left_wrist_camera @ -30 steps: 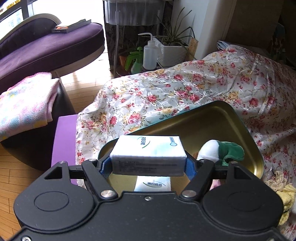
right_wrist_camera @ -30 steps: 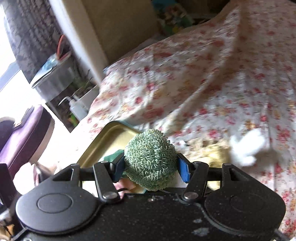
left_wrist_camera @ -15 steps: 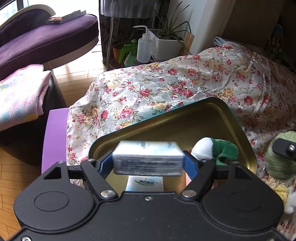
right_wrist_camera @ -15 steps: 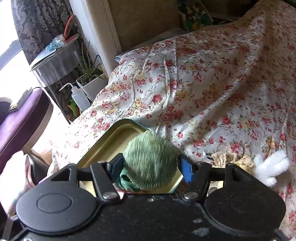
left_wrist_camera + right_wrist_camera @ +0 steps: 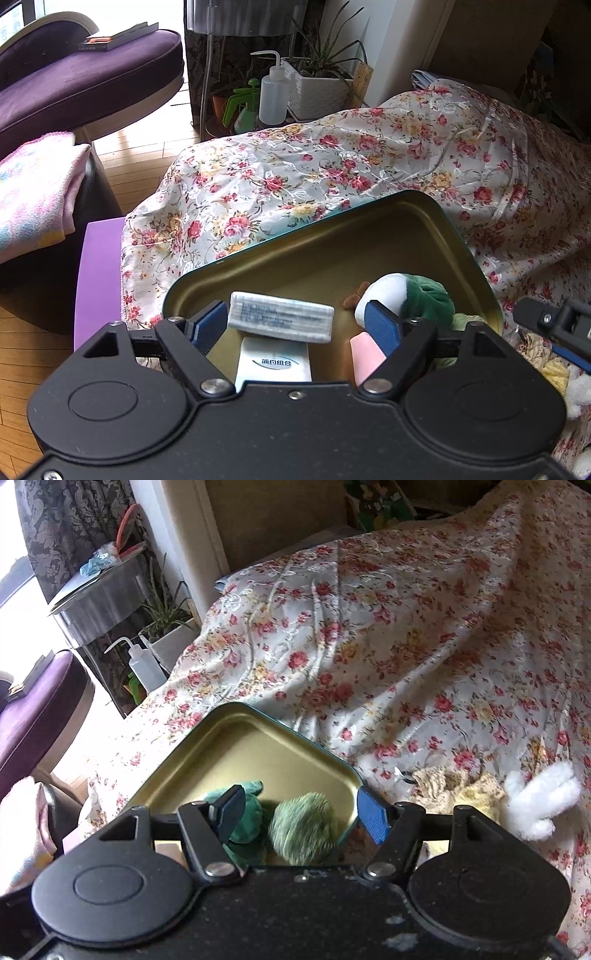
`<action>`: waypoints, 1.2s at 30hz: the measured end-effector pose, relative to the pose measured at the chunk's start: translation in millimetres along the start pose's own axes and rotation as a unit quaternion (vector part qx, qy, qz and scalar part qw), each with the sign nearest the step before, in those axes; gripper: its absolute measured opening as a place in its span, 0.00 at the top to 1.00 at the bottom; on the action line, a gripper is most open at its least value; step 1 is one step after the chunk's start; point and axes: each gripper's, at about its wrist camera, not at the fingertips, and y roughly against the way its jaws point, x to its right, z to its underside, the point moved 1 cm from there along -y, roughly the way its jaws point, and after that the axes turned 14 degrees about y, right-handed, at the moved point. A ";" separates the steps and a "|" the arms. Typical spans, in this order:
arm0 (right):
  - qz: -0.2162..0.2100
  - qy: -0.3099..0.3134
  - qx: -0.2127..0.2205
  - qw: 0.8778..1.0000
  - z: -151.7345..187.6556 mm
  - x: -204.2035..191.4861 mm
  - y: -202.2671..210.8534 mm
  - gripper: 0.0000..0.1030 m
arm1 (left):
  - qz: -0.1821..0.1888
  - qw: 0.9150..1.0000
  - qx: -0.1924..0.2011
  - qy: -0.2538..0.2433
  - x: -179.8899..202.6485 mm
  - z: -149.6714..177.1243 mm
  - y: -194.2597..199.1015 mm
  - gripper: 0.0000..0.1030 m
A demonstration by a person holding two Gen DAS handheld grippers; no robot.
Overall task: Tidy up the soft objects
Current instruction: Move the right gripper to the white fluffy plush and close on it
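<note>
left gripper (image 5: pixel 295 325) tilted down – jaws just spreading, tissue pack (image 5: pixel 280 322) loose | right gripper (image 5: pixel 301 814) – parted

I see floral bedspread (image 5: pixel 388 635) as support surface. Gold tin tray (image 5: pixel 369 243) sits directly on it. Right of tray, also on spread: yellowish crocheted cloth (image 5: pixel 454 782), then white fluffy toy (image 5: pixel 535 797) farther right of tray, touching cloth.
</note>
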 end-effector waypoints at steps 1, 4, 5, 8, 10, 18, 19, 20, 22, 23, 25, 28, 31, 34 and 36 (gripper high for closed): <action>0.001 -0.003 -0.002 1.000 2.0 2.5 0.2 0.35 | 0.001 1.000 0.000 0.000 0.2 0.2 0.1 0.25; 0.005 -0.010 -0.005 1.000 7.3 9.8 1.6 0.35 | 0.003 1.000 -0.003 -0.001 0.6 0.6 -0.1 0.25; 0.007 -0.011 -0.004 1.000 9.4 12.2 2.5 0.35 | 0.003 1.000 -0.003 -0.002 1.0 0.8 -0.1 0.25; 0.016 -0.014 -0.003 1.000 16.4 19.8 6.2 0.35 | 0.004 1.000 -0.004 -0.004 1.6 1.5 0.1 0.25; 0.022 -0.015 -0.003 1.000 21.9 25.4 9.5 0.35 | 0.005 1.000 -0.004 -0.005 1.6 1.9 0.4 0.25; 0.056 -0.036 0.007 0.998 51.3 60.2 32.0 0.33 | 0.018 0.999 -0.006 -0.035 12.0 9.1 2.7 0.25; 0.064 -0.041 0.010 0.997 56.5 67.0 36.2 0.33 | 0.022 0.999 -0.006 -0.044 15.0 11.4 3.8 0.25; 0.073 -0.045 0.012 0.996 61.4 73.6 40.0 0.33 | 0.027 0.998 -0.006 -0.055 18.7 14.3 5.3 0.25; 0.094 -0.056 0.016 0.994 71.8 89.2 47.7 0.32 | 0.037 0.996 -0.006 -0.077 26.1 20.4 7.9 0.25; 0.103 -0.062 0.017 0.993 76.7 96.8 50.6 0.32 | 0.043 0.995 -0.006 -0.089 30.6 24.5 9.6 0.25; 0.119 -0.078 0.018 0.990 87.1 114.3 56.5 0.32 | 0.058 0.992 -0.010 -0.111 38.3 31.5 12.3 0.24; 0.145 -0.101 0.020 0.984 102.1 139.6 62.0 0.31 | 0.072 0.987 -0.010 -0.145 49.7 43.6 16.5 0.24; 0.169 -0.120 0.018 0.978 116.5 160.0 62.5 0.31 | 0.089 0.979 -0.018 -0.180 60.0 56.4 20.1 0.23; 0.175 -0.136 0.015 0.975 127.3 175.1 56.8 0.30 | 0.101 0.972 -0.025 -0.209 67.6 68.3 23.2 0.23; 0.173 -0.150 0.012 0.973 132.6 183.4 51.4 0.28 | 0.117 0.968 -0.037 -0.220 70.5 73.6 24.5 0.23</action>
